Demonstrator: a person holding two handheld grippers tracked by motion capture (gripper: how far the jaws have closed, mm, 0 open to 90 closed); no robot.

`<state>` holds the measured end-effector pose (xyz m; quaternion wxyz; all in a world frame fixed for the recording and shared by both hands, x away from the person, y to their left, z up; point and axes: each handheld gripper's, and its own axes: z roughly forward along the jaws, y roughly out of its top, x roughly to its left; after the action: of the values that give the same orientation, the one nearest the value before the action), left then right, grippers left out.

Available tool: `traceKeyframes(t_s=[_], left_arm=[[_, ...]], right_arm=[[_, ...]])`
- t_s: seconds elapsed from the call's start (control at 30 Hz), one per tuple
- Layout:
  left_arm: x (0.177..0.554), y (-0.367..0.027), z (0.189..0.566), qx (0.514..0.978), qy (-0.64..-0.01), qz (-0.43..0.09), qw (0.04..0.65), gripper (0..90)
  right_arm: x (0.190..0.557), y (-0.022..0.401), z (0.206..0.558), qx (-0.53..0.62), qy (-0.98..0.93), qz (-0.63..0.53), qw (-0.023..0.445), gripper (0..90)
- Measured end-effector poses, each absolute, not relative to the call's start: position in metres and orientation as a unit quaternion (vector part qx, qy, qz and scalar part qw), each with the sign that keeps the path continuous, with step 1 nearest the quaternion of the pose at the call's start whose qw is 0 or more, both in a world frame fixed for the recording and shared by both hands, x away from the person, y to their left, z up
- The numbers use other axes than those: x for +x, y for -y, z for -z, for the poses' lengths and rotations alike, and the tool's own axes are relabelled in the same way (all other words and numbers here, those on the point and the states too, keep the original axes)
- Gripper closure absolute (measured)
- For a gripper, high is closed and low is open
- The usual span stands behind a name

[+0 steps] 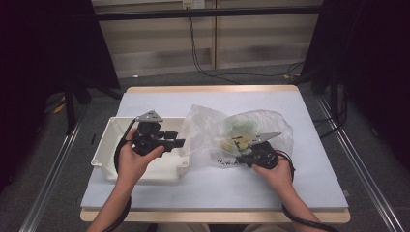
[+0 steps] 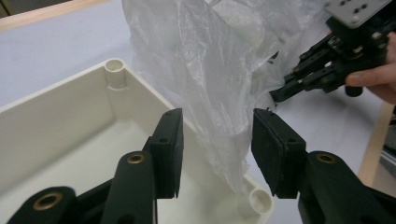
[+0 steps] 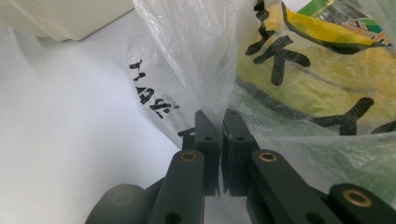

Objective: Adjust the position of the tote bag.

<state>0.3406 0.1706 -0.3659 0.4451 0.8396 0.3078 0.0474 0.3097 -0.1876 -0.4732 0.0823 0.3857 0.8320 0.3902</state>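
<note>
Both forearms are brought in from the bottom of the high view. The left hand-held gripper is gripped in the left hand and is pointed toward the right, with its jaws held apart and nothing pressed between the pads. The right hand-held gripper is gripped in the right hand and is pointed toward the left; its jaws are closed tight, with a fold of thin plastic film pinched between them

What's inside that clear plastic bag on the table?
Through the plastic bag a yellow packet with black lettering and a green corner shows. Creased film hides the rest of its contents.
</note>
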Motion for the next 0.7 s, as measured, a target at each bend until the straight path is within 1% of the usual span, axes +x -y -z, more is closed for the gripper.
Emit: traceKeyframes(t_s=[0.03, 0.1, 0.13, 0.17, 0.23, 0.4, 0.6, 0.7], left_arm=[[0.339, -0.171, 0.365, 0.838, -0.308, -0.048, 0.447, 56.8], [0.338, -0.175, 0.363, 0.835, -0.309, -0.033, 0.455, 68.7], [0.337, -0.176, 0.362, 0.831, -0.312, -0.032, 0.460, 72.5], [0.336, -0.177, 0.361, 0.833, -0.310, -0.035, 0.456, 77.9], [0.334, -0.177, 0.359, 0.837, -0.306, -0.025, 0.452, 89.8], [0.332, -0.166, 0.362, 0.842, -0.296, -0.002, 0.451, 90.0], [0.333, -0.146, 0.367, 0.851, -0.280, 0.000, 0.444, 90.0], [0.336, -0.137, 0.372, 0.853, -0.277, 0.012, 0.443, 90.0]], right_arm=[[0.310, 0.187, 0.473, 0.386, -0.832, -0.390, 0.083, 86.6], [0.310, 0.186, 0.473, 0.384, -0.834, -0.388, 0.080, 86.2], [0.311, 0.186, 0.473, 0.383, -0.835, -0.388, 0.079, 86.3], [0.311, 0.185, 0.474, 0.383, -0.834, -0.388, 0.079, 86.3], [0.311, 0.184, 0.474, 0.384, -0.836, -0.385, 0.080, 86.3], [0.310, 0.184, 0.474, 0.386, -0.836, -0.383, 0.077, 86.2], [0.309, 0.181, 0.475, 0.378, -0.839, -0.383, 0.079, 85.8], [0.306, 0.180, 0.475, 0.377, -0.840, -0.383, 0.079, 86.2]])
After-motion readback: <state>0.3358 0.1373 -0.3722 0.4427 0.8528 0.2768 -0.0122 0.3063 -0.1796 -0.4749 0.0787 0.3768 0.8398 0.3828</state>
